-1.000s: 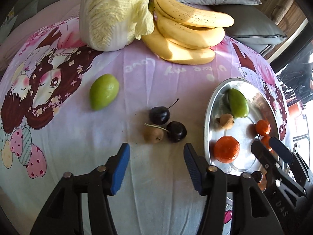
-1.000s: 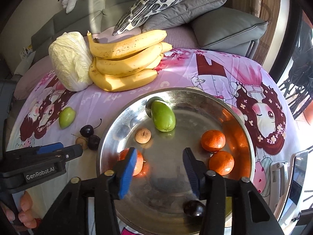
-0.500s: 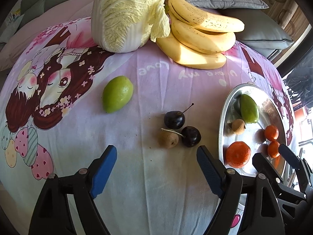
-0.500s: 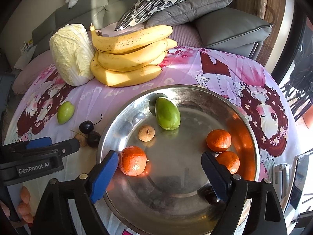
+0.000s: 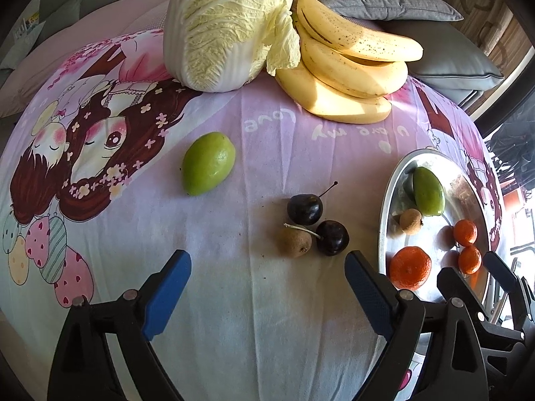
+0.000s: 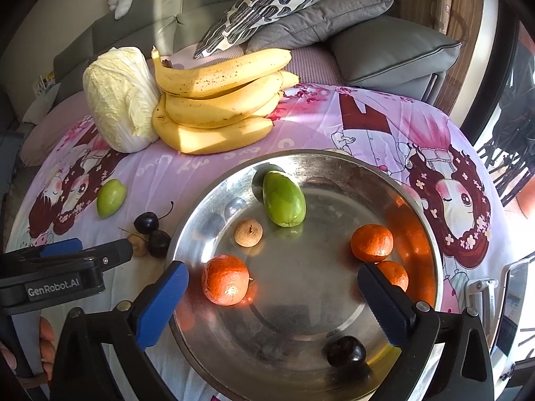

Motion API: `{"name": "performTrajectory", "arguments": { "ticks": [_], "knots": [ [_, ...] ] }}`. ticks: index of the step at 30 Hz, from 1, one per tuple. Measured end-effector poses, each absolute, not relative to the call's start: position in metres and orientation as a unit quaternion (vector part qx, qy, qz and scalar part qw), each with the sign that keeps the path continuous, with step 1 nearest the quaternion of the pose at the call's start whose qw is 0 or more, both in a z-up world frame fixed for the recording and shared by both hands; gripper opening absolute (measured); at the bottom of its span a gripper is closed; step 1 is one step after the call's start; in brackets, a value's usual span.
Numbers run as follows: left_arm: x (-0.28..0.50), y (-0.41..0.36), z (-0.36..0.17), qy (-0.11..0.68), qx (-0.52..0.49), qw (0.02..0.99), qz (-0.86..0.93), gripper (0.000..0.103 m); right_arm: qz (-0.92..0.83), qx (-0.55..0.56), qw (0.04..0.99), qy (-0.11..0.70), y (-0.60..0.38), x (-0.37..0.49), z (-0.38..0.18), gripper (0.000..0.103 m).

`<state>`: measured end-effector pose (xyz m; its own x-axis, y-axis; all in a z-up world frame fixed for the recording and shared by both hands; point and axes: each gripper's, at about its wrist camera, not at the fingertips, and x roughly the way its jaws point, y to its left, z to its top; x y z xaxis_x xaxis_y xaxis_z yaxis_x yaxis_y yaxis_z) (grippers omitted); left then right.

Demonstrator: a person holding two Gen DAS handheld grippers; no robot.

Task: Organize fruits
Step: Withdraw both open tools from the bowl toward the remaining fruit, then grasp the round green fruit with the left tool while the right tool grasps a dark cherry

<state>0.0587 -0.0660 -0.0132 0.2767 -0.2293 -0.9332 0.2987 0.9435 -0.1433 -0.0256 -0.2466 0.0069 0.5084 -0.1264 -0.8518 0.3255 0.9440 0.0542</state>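
Steel is what the fruit is gathering in: we are looking at a round metal tray [image 6: 431,234] lying near the right edge of a worktop covered by a pink cartoon-print cloth [image 5: 234,300]. Inside it a green fruit [image 6: 284,198], a small brown fruit [image 6: 248,232], three oranges [image 6: 226,280] and one dark cherry [image 6: 346,351] are resting apart from each other.

We are holding our right tongs [image 6: 272,295] over the tray's near part; their jaws have just been opening and are standing wide, pressing on nothing, with the largest orange lying below, between the blue pads.

Left of the tray, on the cloth, two dark cherries [image 5: 305,209] and a brown fruit [image 5: 295,242] are sitting in a touching cluster, and another green fruit [image 5: 208,163] is lying further left. Our left tongs [image 5: 267,285] are hanging just short of that cluster, jaws also just widened and gripping nothing.

At the far edge a bunch of bananas [image 5: 351,67] is leaning against a napa cabbage [image 5: 227,26], with grey cushions [image 6: 384,53] behind.
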Motion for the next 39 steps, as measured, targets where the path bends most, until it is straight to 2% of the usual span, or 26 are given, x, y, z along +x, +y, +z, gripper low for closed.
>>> {"name": "performTrajectory", "arguments": {
  "ticks": [10,24,31,39],
  "knots": [
    [0.066,-0.055,-0.009,0.568,0.008,0.805,-0.172,0.093,-0.103,0.107,0.886,0.44,-0.236,-0.025,0.014,0.103],
    [0.102,-0.019,-0.012,0.554,-0.034,0.818,-0.15,0.093,-0.064,0.114,0.895,0.426,-0.215,0.001,0.024,0.103],
    [0.117,-0.023,-0.002,0.538,-0.015,0.825,-0.173,0.093,-0.023,0.119,0.882,0.456,-0.204,0.026,0.03,0.103],
    [0.139,-0.023,-0.007,0.56,-0.01,0.808,-0.183,0.093,0.016,0.132,0.834,0.535,-0.207,0.065,0.027,0.103]
  ]
}}
